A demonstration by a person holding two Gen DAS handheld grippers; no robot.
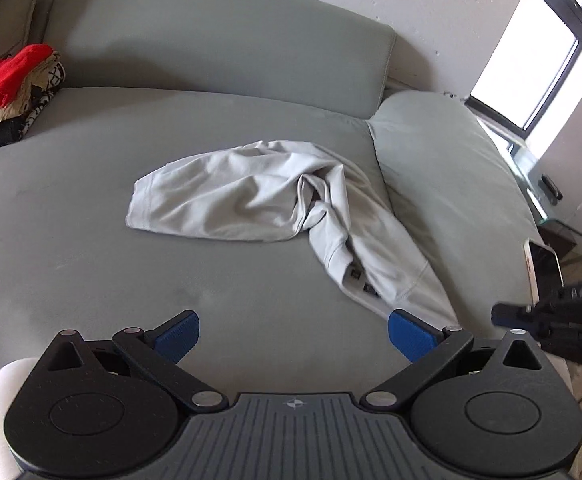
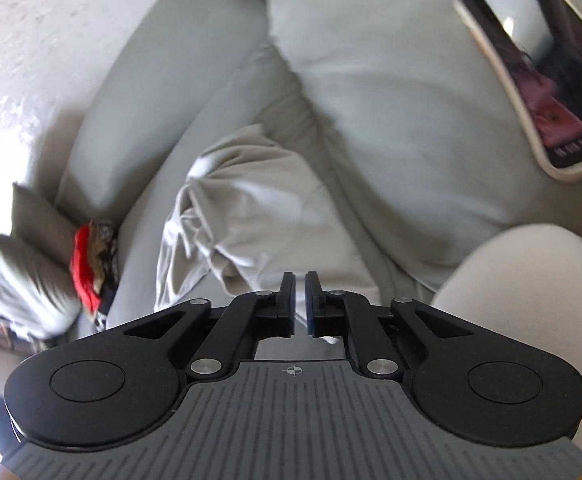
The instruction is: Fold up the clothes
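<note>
A crumpled light grey cotton garment (image 1: 267, 196) lies in a heap on the seat of the grey fabric sofa (image 1: 91, 248), near the padded armrest. The left tool (image 1: 293, 334) hovers above the seat in front of it, released, its blue pads far apart and holding nothing. The right tool (image 2: 300, 304) has its jaws nearly together with a thin gap, and no cloth is between them; it points down at the near end of the garment. A phone in a pale case (image 2: 531, 72) rests on the armrest. I think the main risk is a pinch that takes several bunched layers together, so the garment lifts as a lump and does not spread. A wide sweep of the right tool could also knock the phone off.
</note>
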